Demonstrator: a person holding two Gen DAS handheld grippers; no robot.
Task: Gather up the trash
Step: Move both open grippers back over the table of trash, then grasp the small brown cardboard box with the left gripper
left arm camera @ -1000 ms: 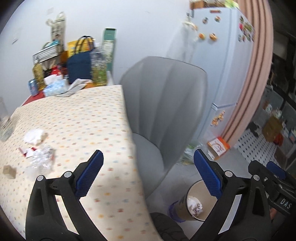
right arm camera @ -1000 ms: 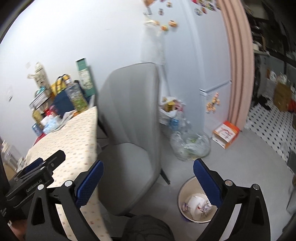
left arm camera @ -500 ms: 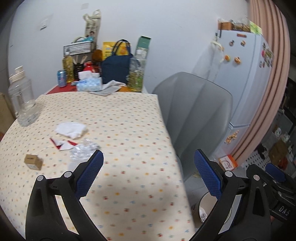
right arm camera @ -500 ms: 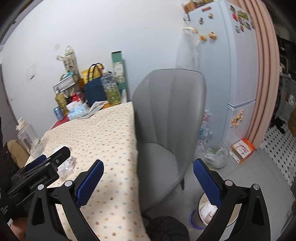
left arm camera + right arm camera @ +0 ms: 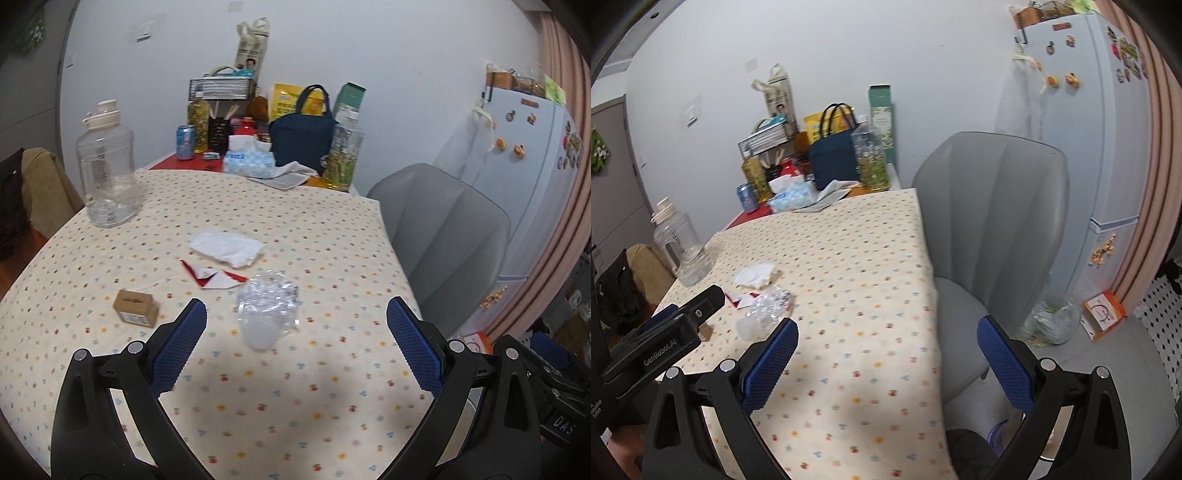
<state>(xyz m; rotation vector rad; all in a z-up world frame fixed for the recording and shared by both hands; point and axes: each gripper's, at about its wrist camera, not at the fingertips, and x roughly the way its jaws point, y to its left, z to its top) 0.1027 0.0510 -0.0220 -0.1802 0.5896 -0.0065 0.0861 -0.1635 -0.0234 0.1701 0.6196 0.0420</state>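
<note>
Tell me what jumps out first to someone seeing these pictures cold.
The litter mid-table: a crumpled tissue, a torn red-and-white wrapper, a crushed clear plastic bottle and a small cardboard box. The open left hand-held gripper hovers over the dotted tablecloth, facing the bottle; a grey chair stands alongside.

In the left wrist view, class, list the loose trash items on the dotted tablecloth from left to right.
Small cardboard box → red and white torn wrapper → crushed clear plastic bottle. The crumpled white tissue overlaps the wrapper's span, so I leave it out of the order.
</note>
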